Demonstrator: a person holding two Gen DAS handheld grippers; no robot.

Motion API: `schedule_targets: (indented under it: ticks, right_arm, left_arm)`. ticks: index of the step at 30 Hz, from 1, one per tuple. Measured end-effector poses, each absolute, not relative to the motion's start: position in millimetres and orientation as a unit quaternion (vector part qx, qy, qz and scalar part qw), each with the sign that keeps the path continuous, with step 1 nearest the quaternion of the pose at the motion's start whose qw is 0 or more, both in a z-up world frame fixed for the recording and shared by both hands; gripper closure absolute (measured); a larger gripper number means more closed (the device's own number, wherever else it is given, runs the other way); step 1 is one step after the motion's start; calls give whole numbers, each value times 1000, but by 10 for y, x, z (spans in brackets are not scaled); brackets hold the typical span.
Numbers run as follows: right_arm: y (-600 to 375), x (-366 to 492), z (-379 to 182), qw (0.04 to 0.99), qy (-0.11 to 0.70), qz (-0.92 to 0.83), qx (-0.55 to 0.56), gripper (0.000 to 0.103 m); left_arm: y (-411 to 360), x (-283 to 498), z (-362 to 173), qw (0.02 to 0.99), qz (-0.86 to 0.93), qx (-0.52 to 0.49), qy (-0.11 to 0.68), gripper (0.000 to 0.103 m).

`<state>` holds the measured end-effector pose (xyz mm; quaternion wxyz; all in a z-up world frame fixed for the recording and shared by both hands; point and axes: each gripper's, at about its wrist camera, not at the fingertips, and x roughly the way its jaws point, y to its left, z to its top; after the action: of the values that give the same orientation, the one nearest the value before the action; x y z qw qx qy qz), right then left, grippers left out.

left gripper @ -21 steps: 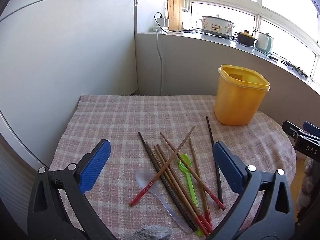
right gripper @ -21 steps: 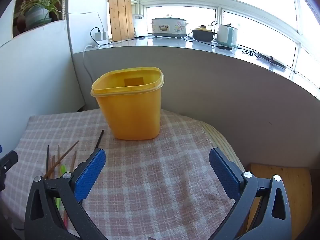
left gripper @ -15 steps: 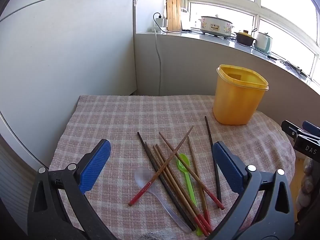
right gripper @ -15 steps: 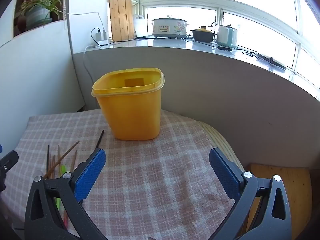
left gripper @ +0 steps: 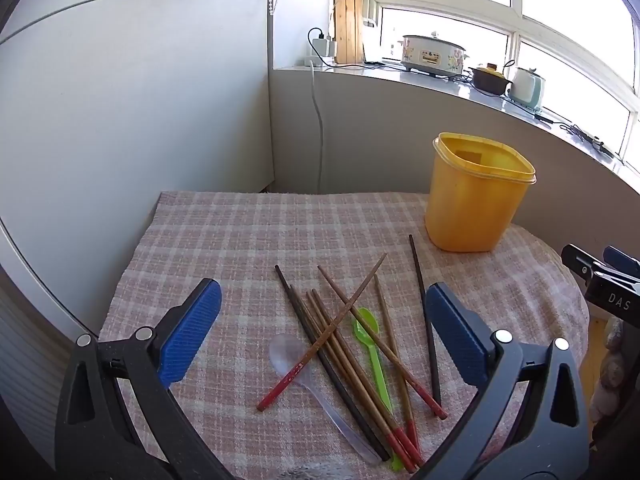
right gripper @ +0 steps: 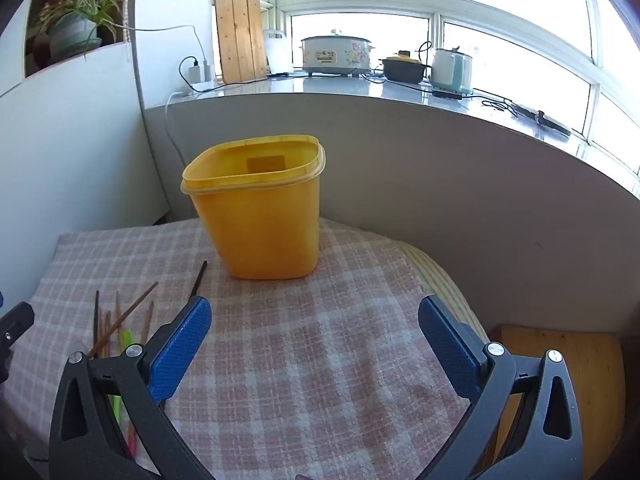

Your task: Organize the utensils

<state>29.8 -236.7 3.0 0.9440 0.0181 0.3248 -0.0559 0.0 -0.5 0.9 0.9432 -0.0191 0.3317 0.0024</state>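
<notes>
Several chopsticks [left gripper: 352,344] lie crossed in a loose pile on the checked tablecloth [left gripper: 248,240], some with red ends, over a clear plastic spoon [left gripper: 286,354] and a green spoon [left gripper: 370,338]. My left gripper [left gripper: 320,328] hovers open above this pile, nothing between its blue pads. A yellow plastic tub [left gripper: 476,192] stands upright at the back right of the cloth. My right gripper [right gripper: 314,338] is open over bare cloth, in front of the yellow tub [right gripper: 260,208]. The chopstick [right gripper: 120,320] tips show at its left.
A white panel wall [left gripper: 120,120] borders the table on the left and a grey curved wall [right gripper: 440,200] behind. The windowsill above holds cookers and a kettle [right gripper: 450,66]. A wooden stool [right gripper: 560,364] stands lower right of the table. The right gripper's tip [left gripper: 600,276] shows at the left view's edge.
Both views have barely shifted; the left gripper's view sits slightly further back from the pile. Both grippers stay open and no utensil has moved.
</notes>
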Motion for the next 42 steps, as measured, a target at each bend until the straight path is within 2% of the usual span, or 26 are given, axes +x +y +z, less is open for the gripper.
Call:
schedule_targets:
  ticks: [42]
  right_arm:
    - [-2360,321,-5,942,330,-57,22,1]
  left_arm:
    - [-52,32,112,944,1,-22,328,0]
